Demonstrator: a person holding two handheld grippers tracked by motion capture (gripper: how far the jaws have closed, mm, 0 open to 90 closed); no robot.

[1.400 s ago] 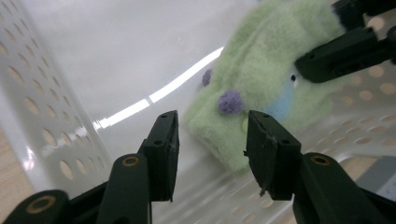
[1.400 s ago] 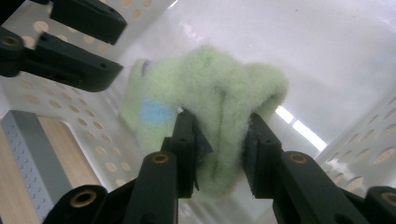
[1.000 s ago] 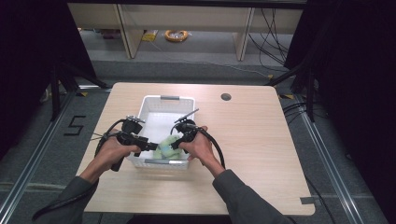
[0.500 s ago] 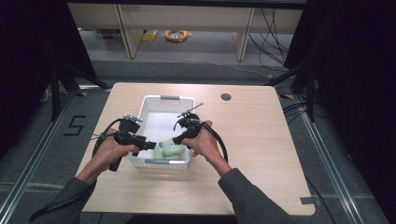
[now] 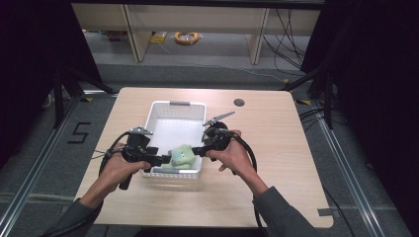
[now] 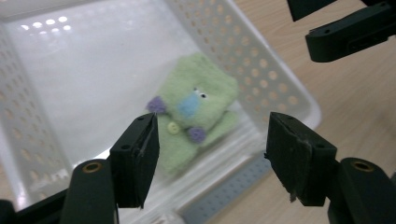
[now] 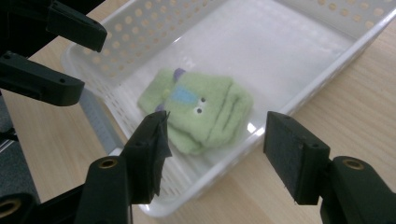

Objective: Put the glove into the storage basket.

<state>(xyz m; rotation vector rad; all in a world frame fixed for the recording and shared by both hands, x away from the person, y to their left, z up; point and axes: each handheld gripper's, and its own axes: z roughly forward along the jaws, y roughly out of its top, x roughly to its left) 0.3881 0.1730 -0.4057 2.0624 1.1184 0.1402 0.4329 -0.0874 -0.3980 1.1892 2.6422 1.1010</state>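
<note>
A folded green fleece toy (image 5: pixel 182 155) with a blue nose and purple spots lies in the near end of a white perforated basket (image 5: pixel 177 104). The toy (image 6: pixel 196 112) rests on the basket floor beyond the jaws in the left gripper view, and the toy (image 7: pixel 201 112) lies likewise in the right gripper view. My left gripper (image 5: pixel 165 159) hovers open at the basket's near left edge. My right gripper (image 5: pixel 196 150) hovers open at its near right edge. Neither gripper touches the toy.
The basket (image 6: pixel 280 84) sits on a pale wooden table (image 5: pixel 276 143) with a dark round hole (image 5: pixel 239 102) at the back right. Black cables trail from both grippers. Beyond the table are shelf legs and a floor with cables.
The green toy has dropped from between the grippers onto the basket floor. Both grippers have drawn slightly apart and back toward the basket's near edge.
</note>
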